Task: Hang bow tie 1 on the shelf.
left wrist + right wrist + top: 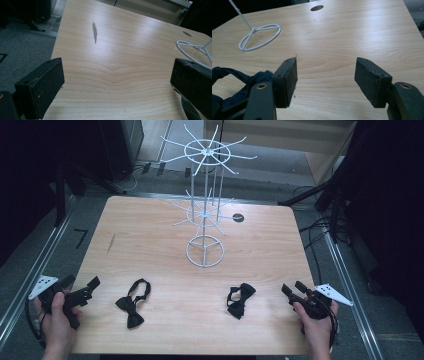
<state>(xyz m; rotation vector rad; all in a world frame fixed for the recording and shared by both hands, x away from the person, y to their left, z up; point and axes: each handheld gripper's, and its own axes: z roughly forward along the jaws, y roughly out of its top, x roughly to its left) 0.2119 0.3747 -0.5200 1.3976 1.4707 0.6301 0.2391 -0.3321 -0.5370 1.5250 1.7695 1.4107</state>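
Both grippers at the near table edge, nothing held; two bow ties flat on the table, wire rack bare.

Left gripper (80, 287) has its jaws spread wide over bare light wooden table (150, 225), the left black fabric bow tie (132, 302) with its loop strap just to its right. Right gripper (295, 290) also stands jaws apart and empty, the right black bow tie (240, 300) just beside its left jaw. White two-tier wire display rack (205, 210) stands mid-table, well apart from both ties. Risks, as I judge: pinching only the thin strap would let the knot dangle and swing off a prong; a sideways push on a slender arm could tip or spin the light rack.
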